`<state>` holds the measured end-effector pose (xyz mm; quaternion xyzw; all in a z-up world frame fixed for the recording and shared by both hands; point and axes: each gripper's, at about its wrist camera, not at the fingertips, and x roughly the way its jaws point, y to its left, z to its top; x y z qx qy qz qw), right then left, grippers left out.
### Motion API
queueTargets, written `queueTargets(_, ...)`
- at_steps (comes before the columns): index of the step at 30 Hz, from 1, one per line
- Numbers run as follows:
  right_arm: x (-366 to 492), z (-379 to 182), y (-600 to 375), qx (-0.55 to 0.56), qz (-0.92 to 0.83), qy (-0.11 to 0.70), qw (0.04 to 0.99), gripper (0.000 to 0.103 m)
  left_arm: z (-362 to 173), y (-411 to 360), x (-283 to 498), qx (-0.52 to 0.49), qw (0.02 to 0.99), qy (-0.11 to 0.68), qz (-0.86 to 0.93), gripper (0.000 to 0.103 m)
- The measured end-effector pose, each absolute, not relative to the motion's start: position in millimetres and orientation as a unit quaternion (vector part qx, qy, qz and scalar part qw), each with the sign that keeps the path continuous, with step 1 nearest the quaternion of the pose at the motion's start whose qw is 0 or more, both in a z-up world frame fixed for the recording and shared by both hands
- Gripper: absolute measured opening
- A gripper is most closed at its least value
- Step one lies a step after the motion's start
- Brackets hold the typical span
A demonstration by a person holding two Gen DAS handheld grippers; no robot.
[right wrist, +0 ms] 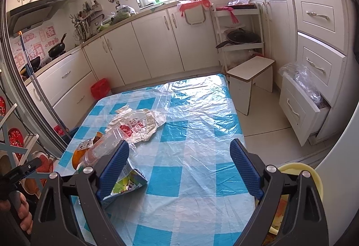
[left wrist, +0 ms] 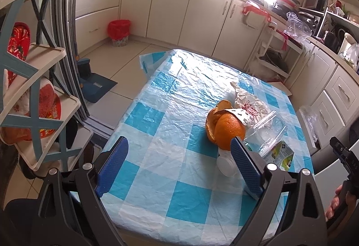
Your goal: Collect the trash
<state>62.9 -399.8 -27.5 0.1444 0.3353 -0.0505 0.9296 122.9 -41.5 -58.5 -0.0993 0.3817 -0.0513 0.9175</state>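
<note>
Kitchen table (right wrist: 190, 156) under blue checked plastic, trash heaped at its 9 o'clock edge. Both tongs, left gripper (left wrist: 179, 165) and right gripper (right wrist: 179, 169), spread wide, holding nothing. Orange peel (left wrist: 226, 127): light, limp, best pinched at the rim. Clear box (left wrist: 267, 133): brittle, slippery. Bag (right wrist: 136, 124): soft, bunchable anywhere.

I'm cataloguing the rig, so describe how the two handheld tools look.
Both match. The left tool and right tool each carry two flat, rectangular blue fingers with a fine ribbed texture, mounted on black angular frames fastened by round silver bolts. The right tool's black handle shows at the left view's edge. No cables visible.
</note>
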Motion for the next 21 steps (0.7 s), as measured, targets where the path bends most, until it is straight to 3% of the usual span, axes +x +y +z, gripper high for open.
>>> queueTargets(21,65.3,-31.2,-396.3,0.144,-0.042,0.352,0.924,0.088,-61.1,-45.2,122.0,-0.093,0.917,0.385,-0.054,0.088)
